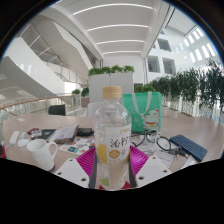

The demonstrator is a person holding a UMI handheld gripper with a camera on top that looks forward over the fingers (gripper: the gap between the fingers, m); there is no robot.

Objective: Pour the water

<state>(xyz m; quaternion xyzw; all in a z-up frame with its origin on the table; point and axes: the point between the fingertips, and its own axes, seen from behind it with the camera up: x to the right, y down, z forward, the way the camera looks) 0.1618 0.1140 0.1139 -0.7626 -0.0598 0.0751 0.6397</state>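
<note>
Bottle (111,138), clear plastic with a white cap and a yellow-orange label, stands upright between the gripper's (111,168) two fingers, whose pink pads (87,160) sit close at either side; whether they press on it I cannot tell. On the table (190,125) to its left stands one white mug (42,153). One green bag (147,108) stands behind the bottle. To the right lie one pair of glasses (166,145) and one dark, flat case (188,147). Planters with greenery (110,72) stand beyond.
</note>
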